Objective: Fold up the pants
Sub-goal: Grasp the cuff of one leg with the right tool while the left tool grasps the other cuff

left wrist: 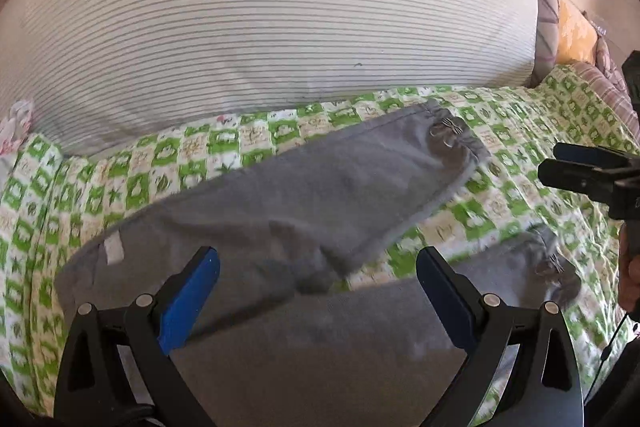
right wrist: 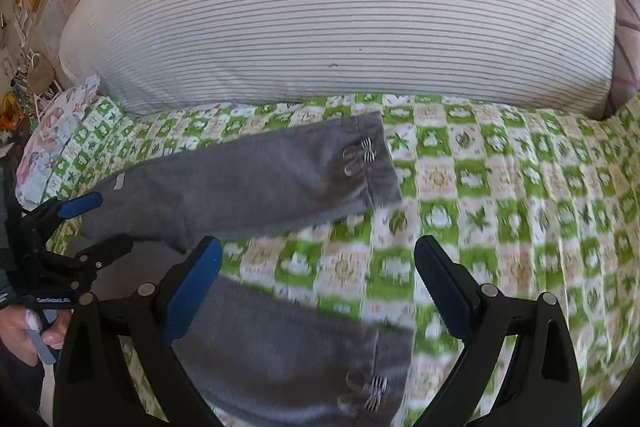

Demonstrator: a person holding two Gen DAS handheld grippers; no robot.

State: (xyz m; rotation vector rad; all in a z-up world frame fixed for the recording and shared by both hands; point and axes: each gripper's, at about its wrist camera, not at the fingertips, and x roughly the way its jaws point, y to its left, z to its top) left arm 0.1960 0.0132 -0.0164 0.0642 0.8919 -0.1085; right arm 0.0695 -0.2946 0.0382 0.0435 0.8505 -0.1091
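The grey cotton pants [left wrist: 304, 195] with striped bows at the cuffs are being spread across the green-and-white patterned bed quilt [right wrist: 500, 195], below a large striped pillow [right wrist: 340, 7]. The left tongs [left wrist: 318, 287] are being held wide open above the pants' seat, gripping nothing. The right tongs [right wrist: 318, 279] are likewise being held wide open and empty, over the quilt beside the nearer cuff.

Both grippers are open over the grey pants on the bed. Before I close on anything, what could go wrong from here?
1. The pants lie with the legs splayed apart, so folding now would likely leave the hems uneven.
2. The quilt lies directly underneath; a deep pinch could grab it too.
3. The left gripper and right gripper hover over different ends; uneven grips may twist the fabric.
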